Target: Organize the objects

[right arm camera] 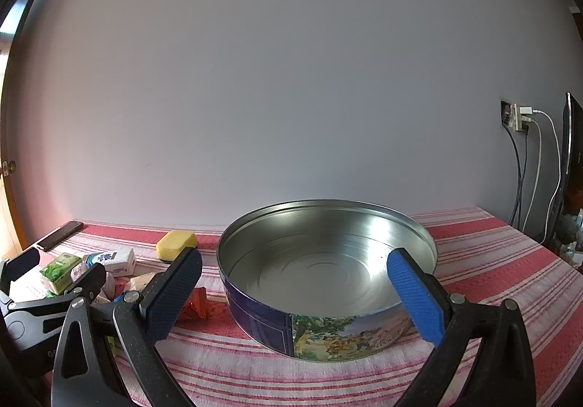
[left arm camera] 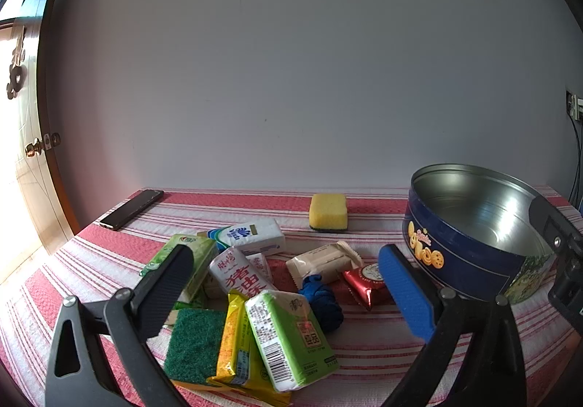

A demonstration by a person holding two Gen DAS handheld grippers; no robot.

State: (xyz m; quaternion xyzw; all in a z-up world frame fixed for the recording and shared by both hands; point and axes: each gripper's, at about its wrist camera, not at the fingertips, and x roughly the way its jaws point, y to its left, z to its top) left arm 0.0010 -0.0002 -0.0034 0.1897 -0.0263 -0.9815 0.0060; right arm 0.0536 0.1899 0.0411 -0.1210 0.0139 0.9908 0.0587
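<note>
Round blue tin (right arm camera: 328, 297) on the striped worktop (right arm camera: 492, 261), lid off and inside bare: probably the container meant to receive the loose things. Everything else best located from this tin.

Just left of the tin, a heap of small packets: red foil packet (left arm camera: 364, 285) nearest, almost touching the tin wall; beige wrapper (left arm camera: 324, 261) and blue knotted cord (left arm camera: 322, 301) next to it; farther left, white tissue packs (left arm camera: 251, 235), green tissue pack (left arm camera: 288, 334) leaning on a yellow packet (left arm camera: 233, 345), and a green scouring pad (left arm camera: 193, 345) partly under them. Behind the heap, left of the tin and toward the wall, a yellow sponge (left arm camera: 328, 212) alone. Far left of the tin, near the worktop edge, a dark phone (left arm camera: 131, 208), likely not part of the sorting.

Left gripper (left arm camera: 288, 294) above the heap, tilted a little downward, fingers (left arm camera: 408, 294) released and spread wide, nothing between them; seemingly aimed so for choosing a first packet. Right gripper (right arm camera: 295, 296) directly in front of the tin, fingers (right arm camera: 415, 294) also released and wide, framing the near wall without touching; perhaps ready to steady the tin. No object yet inside, so sorting seems at the very beginning.
</note>
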